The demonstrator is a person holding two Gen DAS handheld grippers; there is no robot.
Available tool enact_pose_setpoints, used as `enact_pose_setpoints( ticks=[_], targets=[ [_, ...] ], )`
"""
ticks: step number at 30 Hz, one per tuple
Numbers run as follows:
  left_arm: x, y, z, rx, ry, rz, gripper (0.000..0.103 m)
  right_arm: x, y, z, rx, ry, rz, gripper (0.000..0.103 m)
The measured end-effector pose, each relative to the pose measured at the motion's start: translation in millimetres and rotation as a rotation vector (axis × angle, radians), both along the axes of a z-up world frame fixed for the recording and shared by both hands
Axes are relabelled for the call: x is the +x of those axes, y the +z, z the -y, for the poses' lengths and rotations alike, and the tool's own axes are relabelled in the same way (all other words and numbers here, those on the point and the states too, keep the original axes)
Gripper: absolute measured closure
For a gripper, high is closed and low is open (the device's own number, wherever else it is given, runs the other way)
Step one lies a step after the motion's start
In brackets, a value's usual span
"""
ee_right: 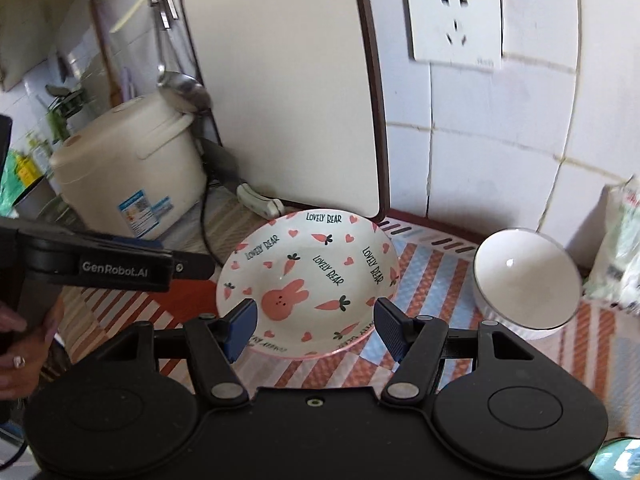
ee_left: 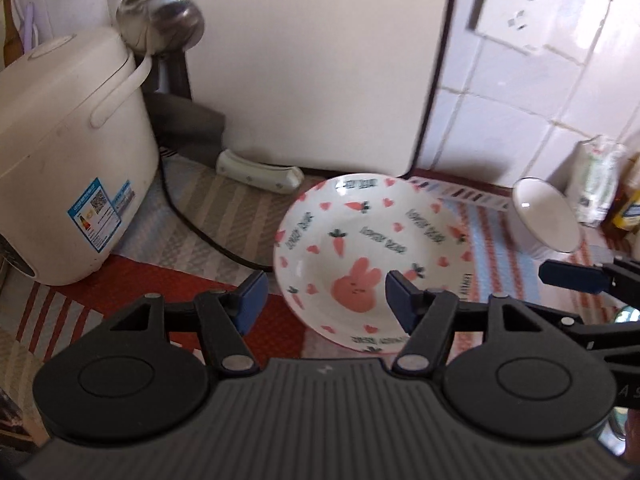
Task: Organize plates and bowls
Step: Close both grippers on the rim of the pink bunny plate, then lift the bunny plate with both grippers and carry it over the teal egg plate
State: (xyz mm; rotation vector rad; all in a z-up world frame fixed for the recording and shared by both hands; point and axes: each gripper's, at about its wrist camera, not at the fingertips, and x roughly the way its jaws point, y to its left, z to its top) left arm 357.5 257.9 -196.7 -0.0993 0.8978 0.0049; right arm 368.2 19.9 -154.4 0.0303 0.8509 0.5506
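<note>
Both black two-finger grippers hang spread wide and empty over a rabbit-print plate on a striped mat.

Nearest, the left gripper has its blue-padded fingers apart, one on each side of the near left rim of the shallow white plate printed with a pink rabbit, carrots and hearts, not touching it; the right gripper is equally wide above the plate's near edge. The plate lies flat on the red, blue and beige woven mat. Just right of it, apart, stands a white ribbed bowl with a dark rim line. Farther back left sits a cream rice cooker, with a large white board leaning on the tiled wall behind the plate.
</note>
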Motion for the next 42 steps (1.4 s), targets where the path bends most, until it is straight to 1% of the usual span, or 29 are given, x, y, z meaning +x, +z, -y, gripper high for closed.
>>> enact_pose_setpoints(
  ticks=[2,5,7,9,12,13,15,18,20,21,22,23,24,25,26,27,29,31,33,34,37,38,39,40,42],
  targets=[
    [5.1,-4.4,-2.7,-0.014,0.014,0.001,0.039,6.3,-12.7,-2.3,0.029,-0.011,-0.016,0.034],
    [13.3,-11.9,-5.0,-0.033,0.021,0.009,0.039,8.7,-28.1,-4.9,0.051,-0.037,0.009,0.034],
    [19.5,-19.5,-4.8,-0.017,0.014,0.008,0.039,10.6,-36.7,-6.4,0.048,-0.062,0.027,0.034],
    [26.8,-29.5,-6.4,-0.010,0.012,-0.002,0.039,15.3,-46.1,-7.7,0.024,-0.097,0.029,0.034],
    [37.9,-47.3,-13.2,-0.038,0.021,-0.026,0.039,26.0,-61.8,-5.6,0.006,-0.147,-0.001,0.034],
    [41.2,-53.1,-15.1,-0.051,0.024,-0.035,0.040,30.0,-66.8,-3.5,0.014,-0.158,-0.018,0.034],
    [47.0,-65.2,-19.4,-0.066,0.047,-0.057,0.041,38.3,-78.4,-1.2,0.024,-0.170,-0.057,0.034],
    [52.7,-76.5,-28.3,-0.090,0.099,-0.118,0.042,48.1,-90.6,0.0,0.023,-0.192,-0.105,0.034],
    [53.0,-78.3,-32.6,-0.118,0.082,-0.112,0.042,49.6,-92.5,1.9,0.041,-0.200,-0.104,0.034],
    [53.7,-79.9,-33.3,-0.112,0.073,-0.108,0.042,50.4,-93.0,2.4,0.055,-0.197,-0.105,0.034],
    [54.5,-82.6,-34.5,-0.105,0.070,-0.106,0.045,51.1,-93.7,2.2,0.066,-0.192,-0.105,0.034],
    [55.7,-85.3,-35.1,-0.095,0.069,-0.108,0.054,52.4,-94.9,1.3,0.073,-0.189,-0.107,0.034],
    [56.5,-88.1,-35.1,-0.091,0.069,-0.115,0.060,54.4,-96.9,-0.3,0.073,-0.183,-0.111,0.036],
    [57.2,-90.9,-34.9,-0.115,0.055,-0.124,0.073,56.5,-99.7,-2.3,0.069,-0.183,-0.114,0.038],
    [57.8,-94.4,-33.6,-0.150,0.033,-0.138,0.076,58.1,-102.7,-3.4,0.070,-0.185,-0.119,0.045],
    [56.1,-95.3,-32.9,-0.154,0.040,-0.127,0.076,59.5,-104.9,-4.2,0.072,-0.186,-0.123,0.051],
    [51.7,-97.0,-32.9,-0.151,0.035,-0.099,0.076,59.3,-104.6,-6.3,0.066,-0.186,-0.112,0.057],
    [48.0,-99.4,-35.6,-0.177,0.053,-0.079,0.077,58.3,-105.6,-9.0,0.068,-0.176,-0.105,0.069],
    [43.3,-101.5,-33.7,-0.181,0.081,-0.053,0.076,56.9,-106.8,-12.1,0.057,-0.178,-0.086,0.070],
    [41.4,-101.7,-29.3,-0.163,0.091,-0.039,0.075,56.2,-107.2,-12.4,0.056,-0.178,-0.081,0.070],
    [42.6,-100.6,-11.5,-0.067,0.080,-0.029,0.067,56.1,-109.6,-8.5,0.085,-0.178,-0.083,0.070],
    [45.2,-99.8,-10.4,-0.062,0.087,-0.039,0.067,54.6,-110.1,-9.5,0.075,-0.160,-0.067,0.070],
    [46.7,-99.1,-13.2,-0.079,0.095,-0.050,0.067,54.4,-109.5,-10.0,0.066,-0.147,-0.061,0.070],
    [47.5,-98.7,-15.2,-0.090,0.093,-0.058,0.068,56.3,-108.7,-8.5,0.071,-0.149,-0.074,0.070],
    [45.5,-97.4,-12.3,-0.057,0.075,-0.054,0.070,60.0,-107.1,-7.6,0.074,-0.155,-0.093,0.072]
  ],
)
